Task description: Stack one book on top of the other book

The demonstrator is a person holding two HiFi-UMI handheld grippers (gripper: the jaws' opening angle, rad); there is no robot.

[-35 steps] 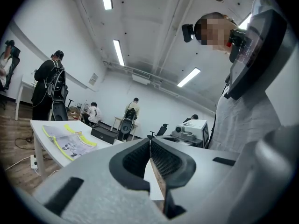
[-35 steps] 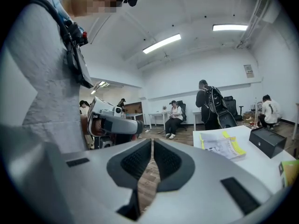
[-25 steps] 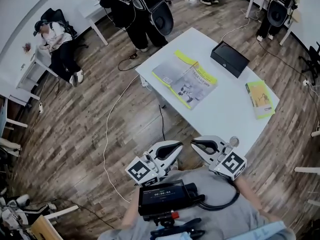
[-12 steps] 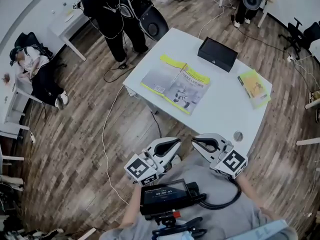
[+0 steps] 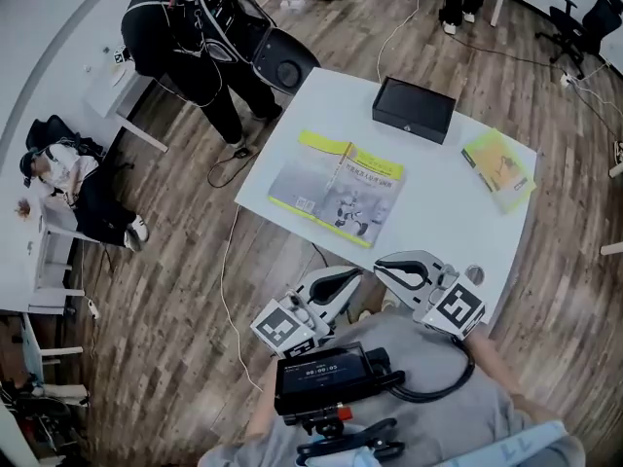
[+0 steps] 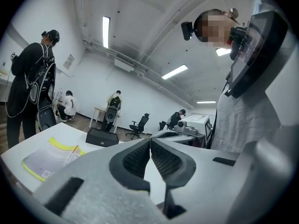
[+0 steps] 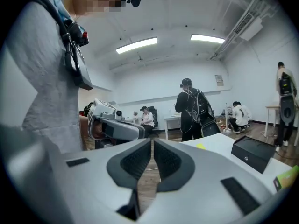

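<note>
A large grey-and-yellow book [image 5: 336, 188] lies flat near the middle of the white table [image 5: 443, 227]. It also shows as the large book [image 6: 49, 155] low on the left of the left gripper view. A small yellow-green book [image 5: 498, 166] lies at the table's right side, apart from it. My left gripper [image 5: 356, 274] and right gripper [image 5: 380, 264] hang side by side at the table's near edge, close to my body. Both are shut with nothing between the pads, as the left gripper [image 6: 150, 142] and right gripper [image 7: 152, 143] show in their own views.
A black box [image 5: 414, 108] stands at the table's far side. A small round metal disc [image 5: 474, 274] lies near the front right corner. A person with a backpack [image 5: 195, 37] stands by the far left corner. A cable [image 5: 229, 280] runs over the wooden floor.
Both grippers have swung with my body toward the table, still shut and empty. The table now sits more central and nearer in the head view. The books have not moved on it.
</note>
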